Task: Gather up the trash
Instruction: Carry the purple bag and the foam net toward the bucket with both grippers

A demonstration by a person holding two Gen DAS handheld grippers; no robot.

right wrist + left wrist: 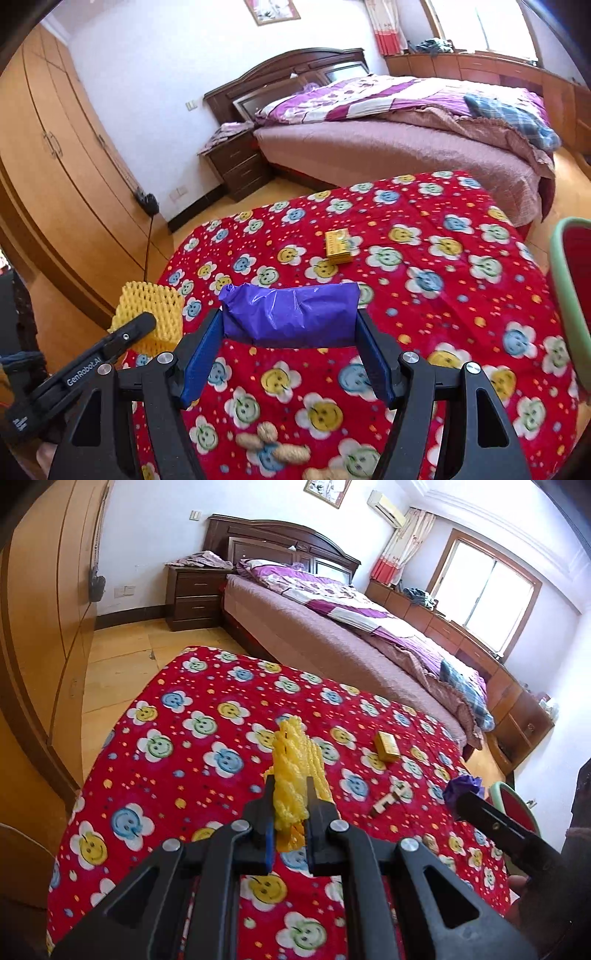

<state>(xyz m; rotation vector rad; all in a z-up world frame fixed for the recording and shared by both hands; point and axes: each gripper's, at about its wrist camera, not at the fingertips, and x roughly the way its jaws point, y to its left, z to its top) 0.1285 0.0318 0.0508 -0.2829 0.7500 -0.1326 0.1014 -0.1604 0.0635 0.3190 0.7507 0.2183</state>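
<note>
Two pieces of trash are held above a tabletop (461,280) draped in a red smiley-flower cloth; the left tool (290,794) is pinched on a yellow foam net (295,764), and the right tool (290,332), jaws spread wide, clasps a crumpled purple wrapper (291,314) between its blue pads; a red bin with a green rim (570,295) is seen at the right edge; neither piece is binned yet; left on the cloth are a small yellow box (338,246), peanut shells (273,445) near the camera, and a small wooden piece (388,800).
</note>
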